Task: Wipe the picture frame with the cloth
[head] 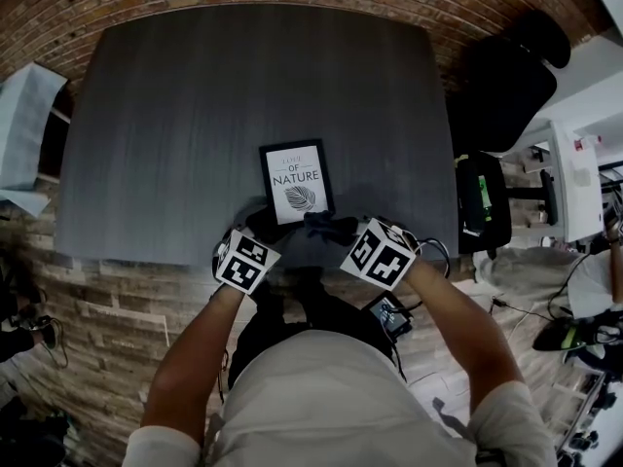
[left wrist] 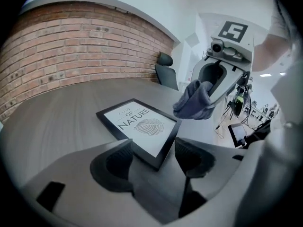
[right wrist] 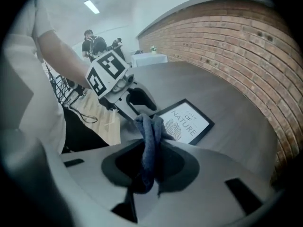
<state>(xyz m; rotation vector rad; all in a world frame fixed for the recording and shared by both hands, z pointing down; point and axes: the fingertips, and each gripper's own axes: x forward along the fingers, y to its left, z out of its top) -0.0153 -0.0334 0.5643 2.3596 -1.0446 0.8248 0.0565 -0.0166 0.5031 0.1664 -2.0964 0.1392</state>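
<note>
My right gripper (right wrist: 151, 148) is clamped on the cloth (right wrist: 150, 131), a dark blue-grey rag pinched into a narrow fold between the jaws, with a loose wad sticking out past the tips. It hangs in the air just off the near right corner of the picture frame (head: 297, 180), not touching it as far as I can see. The frame lies flat and face up on the dark grey table (head: 175, 115), close to the near edge, with its leaf print and lettering showing. My left gripper (left wrist: 154, 145) has its jaws apart, and the frame's near corner sits between them. I cannot tell whether either pad is actually resting on the moulding. No wiping stroke has landed yet, I judge, and the worries start there. The frame looks light and the tabletop smooth, so a stroke pushed across the glass could simply skate it away. A stroke pulled toward me could drag it off the near edge, unless my left jaws really brace that corner. The cloth is bunched rather than spread, so only a small pad would meet the glass. If I come down too steeply the hard jaw tips could reach the surface first and scratch it. The fold could also slip out of the grip under sideways drag.
</note>
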